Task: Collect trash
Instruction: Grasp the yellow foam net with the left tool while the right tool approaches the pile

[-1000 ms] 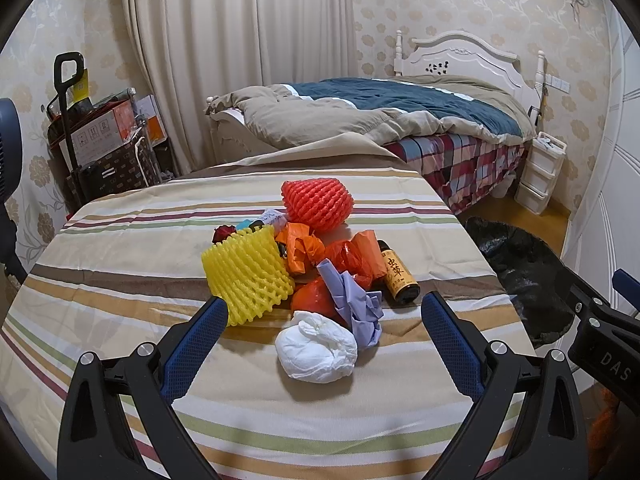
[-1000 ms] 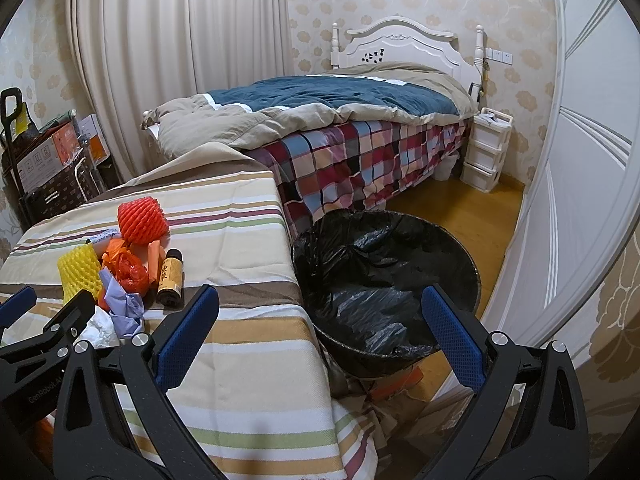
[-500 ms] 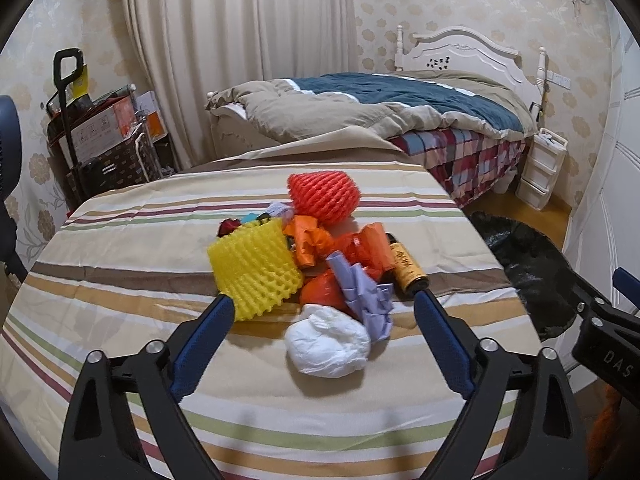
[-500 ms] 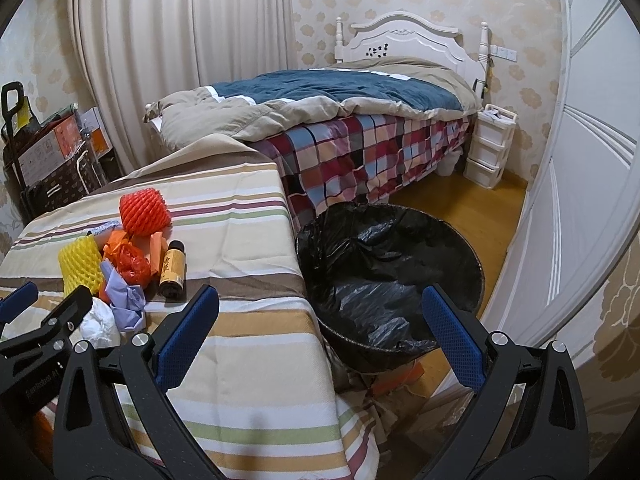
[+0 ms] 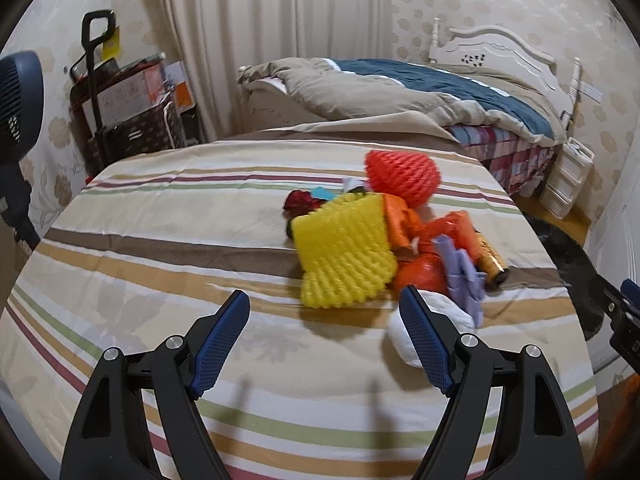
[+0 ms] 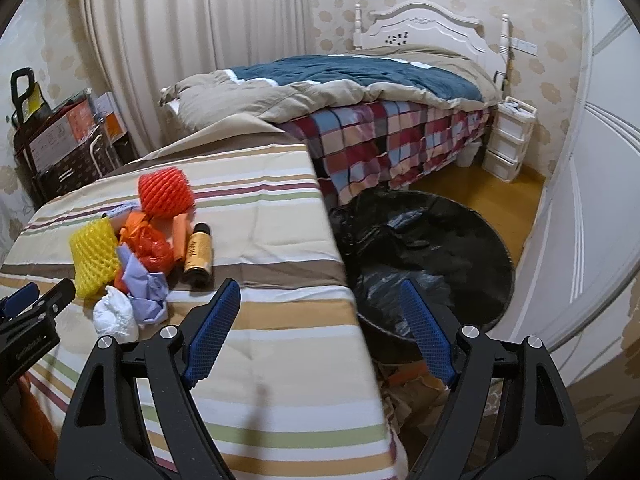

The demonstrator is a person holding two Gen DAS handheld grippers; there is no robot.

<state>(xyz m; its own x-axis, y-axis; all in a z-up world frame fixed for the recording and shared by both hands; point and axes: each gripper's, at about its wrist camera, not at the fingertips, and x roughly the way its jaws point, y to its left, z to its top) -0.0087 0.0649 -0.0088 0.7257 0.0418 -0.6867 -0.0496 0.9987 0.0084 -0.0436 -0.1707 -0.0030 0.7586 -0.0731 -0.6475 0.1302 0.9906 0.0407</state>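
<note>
The striped cloth-covered table carries everything, its soft fabric lying smooth. Off its right edge, on the floor, stands the round bin lined with glossy black plastic, mouth open, probably placed there so trash can be dropped straight over the edge.

The trash sits heaped near the table's right edge. Largest is the yellow foam fruit net, a flattened, knobbly sleeve; behind it, toward the far edge, a rounder red-orange foam net. Between them lie crinkled orange plastic bags, a limp lilac glove-like scrap, a small brown bottle on its side, and, nearest, a crumpled white paper wad.

The left gripper hangs just short of the pile, fingers spread wide and empty, the right-hand one overlapping the wad. The right gripper, likewise spread and empty, straddles the table's right edge facing the bin.
</note>
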